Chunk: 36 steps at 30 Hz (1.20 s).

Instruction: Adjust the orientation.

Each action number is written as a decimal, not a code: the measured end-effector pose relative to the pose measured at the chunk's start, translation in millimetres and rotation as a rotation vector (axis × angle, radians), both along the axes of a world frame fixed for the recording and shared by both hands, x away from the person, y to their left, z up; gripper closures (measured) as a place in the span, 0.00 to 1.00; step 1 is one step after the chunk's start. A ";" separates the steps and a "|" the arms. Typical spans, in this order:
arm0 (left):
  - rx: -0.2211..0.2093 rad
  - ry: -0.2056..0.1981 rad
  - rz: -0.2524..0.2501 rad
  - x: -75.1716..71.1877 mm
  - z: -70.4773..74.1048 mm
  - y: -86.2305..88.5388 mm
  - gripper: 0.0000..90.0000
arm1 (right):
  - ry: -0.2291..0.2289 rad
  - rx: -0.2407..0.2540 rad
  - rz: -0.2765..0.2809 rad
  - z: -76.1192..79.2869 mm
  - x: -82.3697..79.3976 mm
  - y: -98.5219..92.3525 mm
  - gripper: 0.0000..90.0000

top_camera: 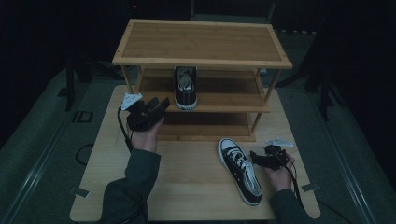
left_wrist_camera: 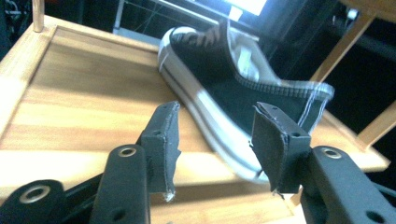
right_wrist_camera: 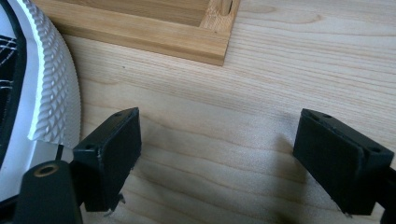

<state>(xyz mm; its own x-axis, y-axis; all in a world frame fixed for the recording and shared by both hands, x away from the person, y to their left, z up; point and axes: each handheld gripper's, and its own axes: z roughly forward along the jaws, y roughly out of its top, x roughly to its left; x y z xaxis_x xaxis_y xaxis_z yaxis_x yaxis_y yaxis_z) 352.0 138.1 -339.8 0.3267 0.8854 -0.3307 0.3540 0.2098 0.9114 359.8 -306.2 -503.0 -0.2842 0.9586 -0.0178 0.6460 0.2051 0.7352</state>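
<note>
Pale wooden table [top_camera: 196, 186] under a dim, dark room, grey floor all around, with a three-tier bamboo rack [top_camera: 201, 42] standing at its far edge. Left gripper [top_camera: 156, 106] held up at the middle shelf [top_camera: 224, 100], jaws spread wide and clasping nothing; no earlier picture to compare. Ahead of those jaws and just beyond their tips, one black sneaker [left_wrist_camera: 233, 88] resting on that shelf: long axis running straight away from the jaws in the left gripper view, heel nearest, between and slightly past the two pads, white toe cap farthest off, sole flat on the wood. From the high view, same shoe lined up front to back on the shelf, just to the right of the left jaws, not touching them. Right gripper [top_camera: 256, 156] low over the table, jaws likewise released, bare wood between them. Second sneaker [top_camera: 240, 170] lying on the table close against that gripper's left jaw; white ribbed rubber edge [right_wrist_camera: 51, 84] just outside that jaw, contact impossible to judge. Long axis slanting across the table, toe cap toward the rack, heel toward the person's side. Rack's bottom board [right_wrist_camera: 140, 28] well ahead of the right jaws.
</note>
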 end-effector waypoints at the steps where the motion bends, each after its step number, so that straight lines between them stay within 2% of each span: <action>1: 0.026 -0.003 -0.007 -2.0 -2.3 0.3 0.57 | 0.001 0.002 -0.001 0.0 -0.1 0.1 0.16; 3: 0.070 -0.005 -0.022 -4.4 -7.0 0.4 0.57 | 0.001 0.001 -0.001 0.1 -0.2 0.2 0.16; 5: 0.070 -0.005 -0.022 -4.4 -7.0 0.4 0.57 | 0.002 0.001 -0.001 0.1 -0.1 0.2 0.16; 6: 0.094 -0.001 -0.046 -6.8 -16.4 1.5 0.57 | 0.003 0.003 0.009 0.1 -0.2 0.3 0.16; 7: 0.102 0.001 -0.053 -7.1 -20.0 1.0 0.57 | 0.003 0.004 0.015 0.1 -0.3 0.3 0.16; 9: 0.149 0.007 -0.059 -7.5 -27.3 -1.7 0.57 | 0.003 0.004 0.025 0.2 -0.9 -0.3 0.18; 13: 0.212 0.019 -0.111 -8.2 -41.8 -7.3 0.57 | 0.001 0.002 0.034 1.4 -2.9 -0.7 0.25; 15: 0.229 0.026 -0.125 -9.0 -50.9 -8.7 0.57 | 0.007 0.001 0.035 3.3 -3.8 -1.5 0.33; 16: 0.235 0.028 -0.120 -9.3 -54.1 -8.5 0.57 | 0.011 0.000 0.035 4.5 -4.2 -2.0 0.38; 17: 0.235 0.028 -0.120 -9.3 -54.1 -8.5 0.57 | 0.011 0.000 0.035 4.5 -4.2 -2.0 0.38; 18: 0.246 0.045 -0.115 -9.5 -63.3 -7.6 0.57 | 0.011 -0.002 0.036 5.6 -5.4 -3.5 0.45; 21: 0.281 0.072 -0.121 -10.7 -76.6 -6.8 0.57 | 0.008 0.007 0.032 6.1 -7.1 -5.4 0.53; 22: 0.294 0.074 -0.129 -11.5 -80.6 -6.3 0.57 | 0.009 0.022 0.035 6.3 -7.7 -6.5 0.55; 24: 0.289 0.077 -0.134 -12.6 -89.2 -4.5 0.57 | 0.012 0.053 0.043 6.9 -9.2 -8.0 0.57; 28: 0.324 0.113 -0.133 -13.3 -111.0 -2.4 0.57 | -0.017 0.066 0.066 13.3 -16.3 -7.5 0.64; 30: 0.324 0.131 -0.121 -13.7 -122.1 -0.2 0.57 | -0.030 0.074 0.076 17.6 -21.4 -7.3 0.66; 32: 0.337 0.139 -0.103 -13.9 -127.9 0.6 0.57 | -0.039 0.074 0.088 20.5 -25.3 -7.0 0.68; 36: 0.363 0.130 -0.069 -11.9 -132.9 0.5 0.57 | -0.063 0.077 0.109 28.8 -34.2 -3.2 0.69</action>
<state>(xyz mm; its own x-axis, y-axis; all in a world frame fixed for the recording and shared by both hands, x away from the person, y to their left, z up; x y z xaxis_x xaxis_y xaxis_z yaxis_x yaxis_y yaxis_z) 340.1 138.6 -472.7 0.3652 0.9300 -0.0426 0.4733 -0.1461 0.8687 325.6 -309.4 -474.2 -0.3870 0.9215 0.0338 0.5752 0.2125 0.7899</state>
